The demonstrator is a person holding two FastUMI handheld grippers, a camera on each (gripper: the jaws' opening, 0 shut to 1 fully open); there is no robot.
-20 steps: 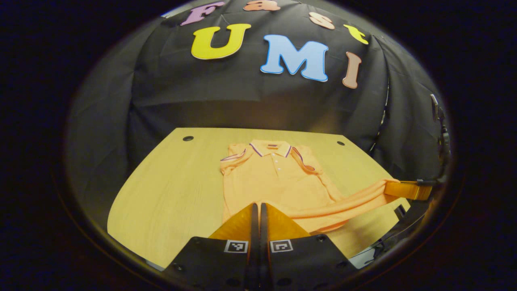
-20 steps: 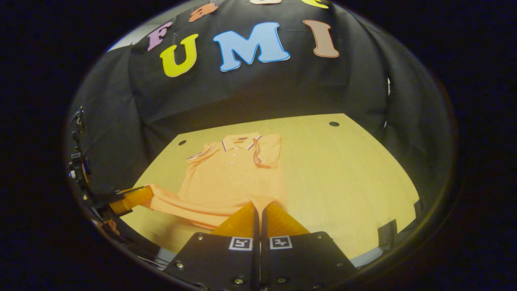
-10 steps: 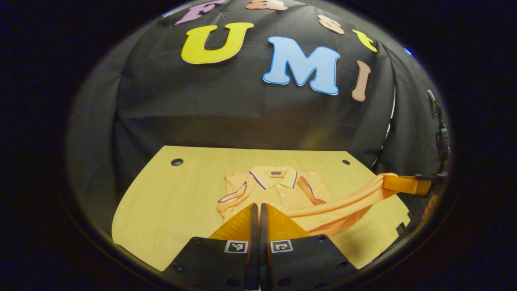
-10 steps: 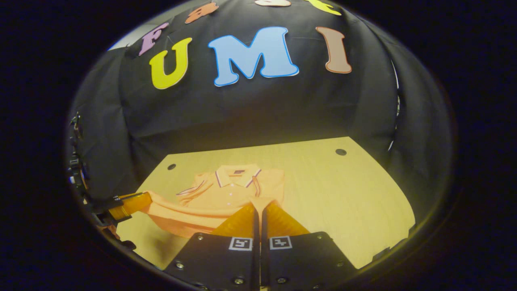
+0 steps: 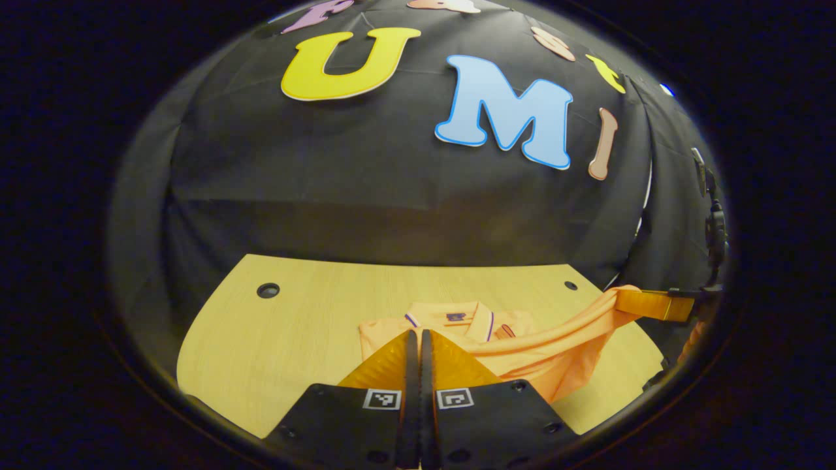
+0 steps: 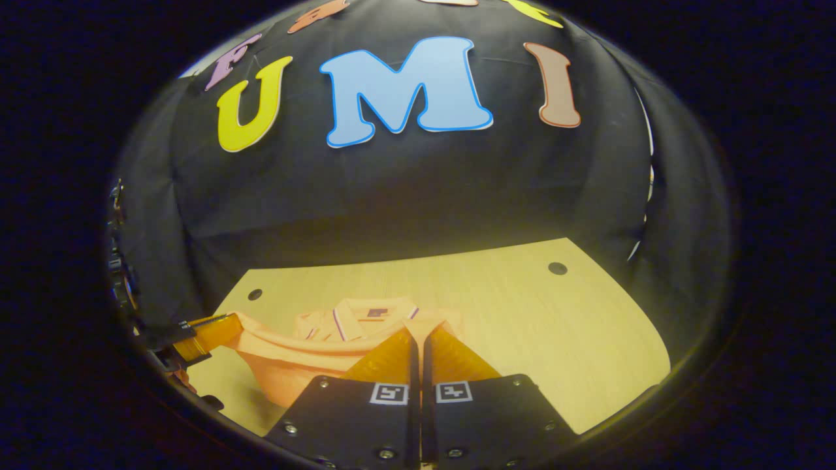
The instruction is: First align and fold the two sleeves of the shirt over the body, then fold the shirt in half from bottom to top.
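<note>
An orange polo shirt (image 5: 562, 356) lies on the wooden table (image 5: 261, 339), its purple-trimmed collar (image 5: 457, 318) towards the booth wall. The bottom hem is lifted off the table and stretched between both grippers, hanging over the body just short of the collar. My left gripper (image 5: 415, 333) is shut on the hem's left corner. The right gripper (image 5: 624, 301) holds the other corner at the far right. In the right gripper view, my right gripper (image 6: 418, 329) is shut on the hem, with the left gripper (image 6: 236, 321) at the far left and the collar (image 6: 372, 313) ahead. The sleeves are hidden.
The table has round cable holes near its far corners (image 5: 268, 290) (image 5: 570, 285) (image 6: 557, 268). The black cloth wall rises right behind the table's far edge. Bare wood stretches to the shirt's left (image 5: 274, 352) and to its right (image 6: 555, 326).
Both grippers have carried the hem forward towards the collar. The lifted fold now covers most of the shirt body, including the folded sleeves that showed before.
</note>
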